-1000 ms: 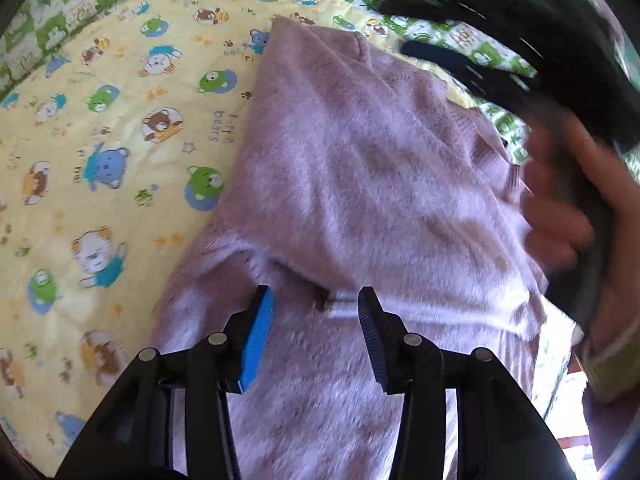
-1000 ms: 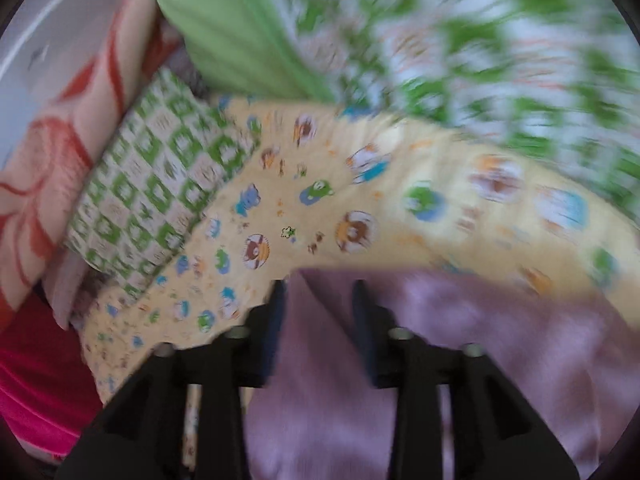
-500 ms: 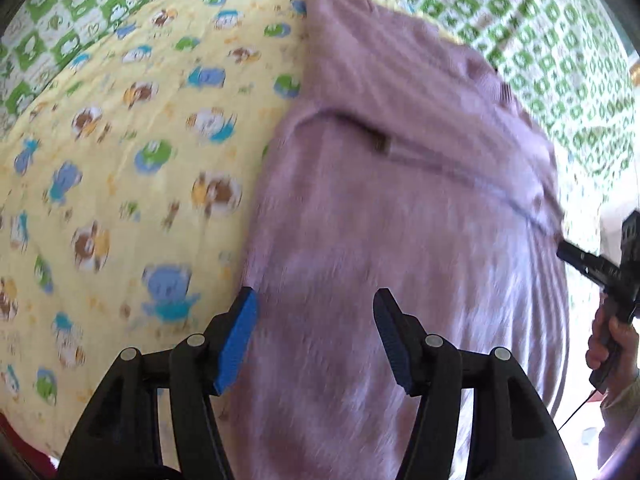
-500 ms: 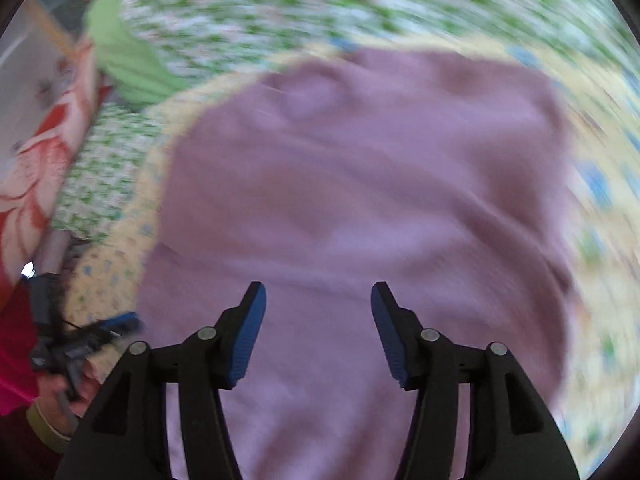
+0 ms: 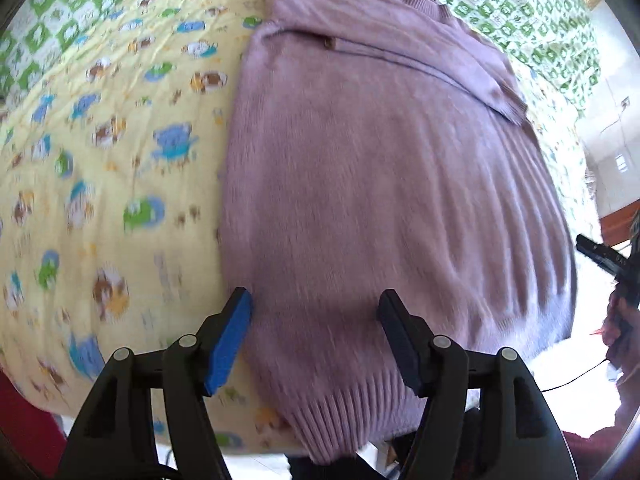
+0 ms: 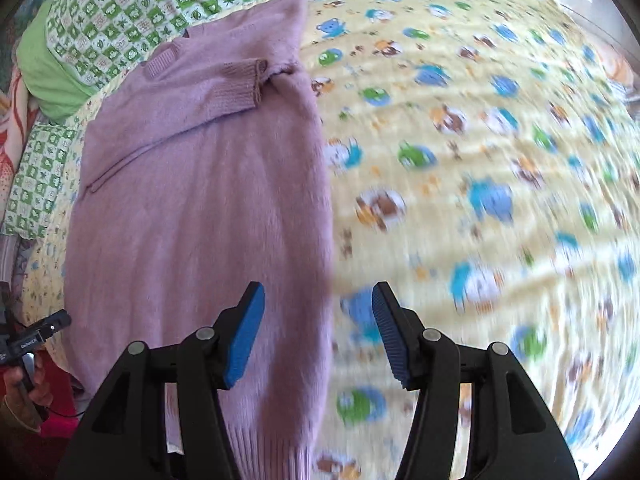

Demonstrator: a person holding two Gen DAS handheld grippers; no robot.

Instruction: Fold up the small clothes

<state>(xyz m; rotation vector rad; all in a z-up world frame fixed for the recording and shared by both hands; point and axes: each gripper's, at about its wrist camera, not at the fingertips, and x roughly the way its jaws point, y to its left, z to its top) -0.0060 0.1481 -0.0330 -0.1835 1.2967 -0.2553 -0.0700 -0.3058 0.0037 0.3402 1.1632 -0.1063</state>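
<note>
1. Sweater (image 5: 380, 184): a small knitted garment in soft lilac-pink wool with a slightly fuzzy surface. It lies flat on a yellow blanket (image 5: 120, 160) printed with cartoon bears and frogs.
2. Condition: both sleeves are folded in across the body. In the right wrist view one sleeve lies slantwise over the chest and ends in a ribbed cuff (image 6: 244, 84) near the neckline. In the left wrist view a sleeve edge runs diagonally over the upper part, beside a small brown button (image 5: 329, 43).
3. Hem: the ribbed hem (image 5: 348, 420) lies at the near edge of the blanket, closest to both cameras. The body shows faint lengthwise ripples on one side.
4. Surroundings: a green-and-white checked sheet (image 6: 132, 12) lies beyond the blanket, with a plain green pillow (image 6: 48, 68) at its corner.
5. Left gripper (image 5: 316, 316): above the hem end, over the sweater's left side edge. Its jaws have just been opening and stand wide apart, with nothing pinched between the blue pads.
6. Right gripper (image 6: 318, 312): above the sweater's right side edge, one finger over wool, the other over blanket. Its jaws have just been opening, stand apart and hold nothing.
</note>
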